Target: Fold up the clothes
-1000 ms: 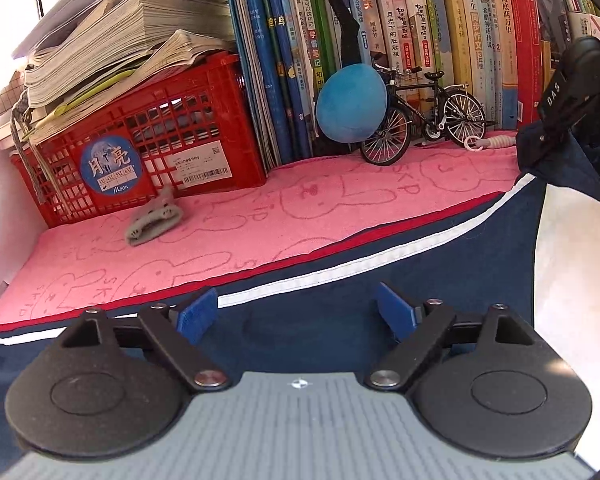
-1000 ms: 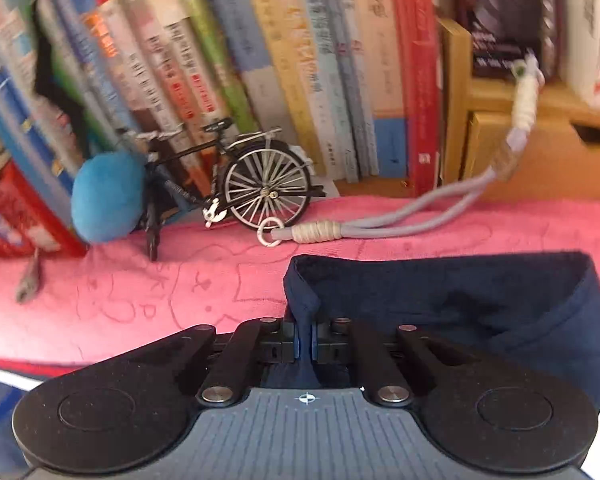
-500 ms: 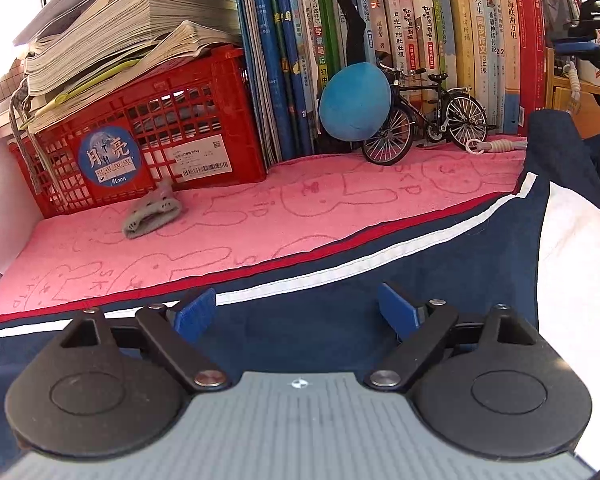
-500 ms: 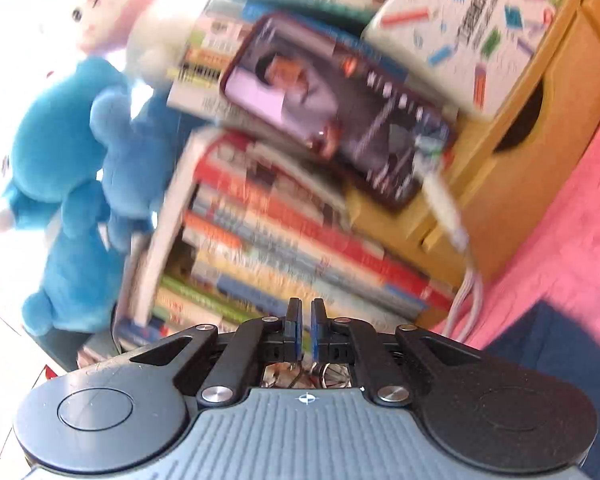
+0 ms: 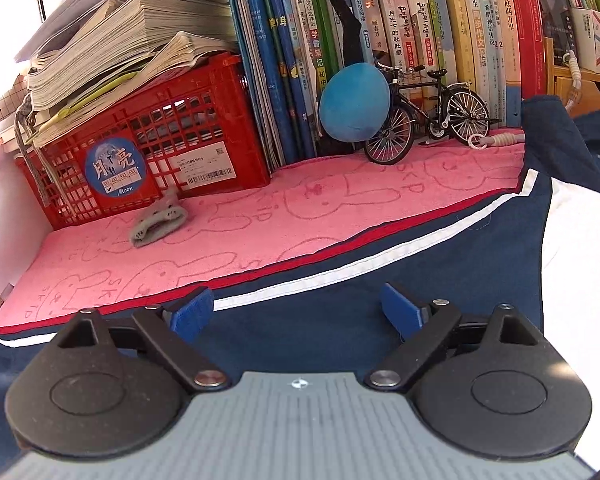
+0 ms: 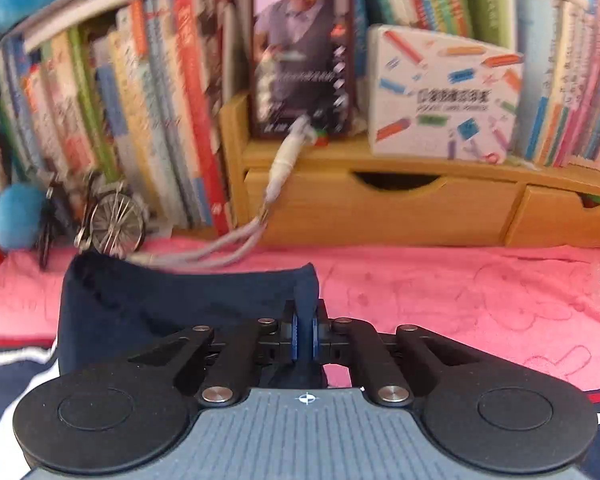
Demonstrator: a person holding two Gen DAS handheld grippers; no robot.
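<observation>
Garment: a navy garment [image 5: 440, 280] with a white stripe and a red edge lies spread on the pink towel [image 5: 300, 216] covering the counter; a white panel of it shows at the right of my left view.

Navy sleeve: what looks like a sleeve or cuff end [image 6: 180, 300] is raised off the towel, its far edge just short of the grey cord [image 6: 220, 252].

Right hand-held gripper [image 6: 305, 334]: my fingers are pinched tight on a fold of that navy cloth, which runs up between the blue pads.

Left hand-held gripper [image 5: 296, 310]: spread wide, holding nothing, low over the navy body just inside the white stripe.

Step in hand: I judge this is the sleeve fold, with my right side carrying the end in over the body. The right view is blurred, so I cannot tell how far across it is.

Next move: lay the sleeve flat on the body, square with the striped edge, then release; my left could press the cloth down so the body does not drag.

Surroundings: the model bicycle [image 5: 424, 116] and blue plush ball [image 5: 354, 102] stand near the garment's far edge, before the row of books [image 5: 420, 32]; a red crate [image 5: 148, 144] and a grey rag [image 5: 158, 226] sit well apart on the left.
</observation>
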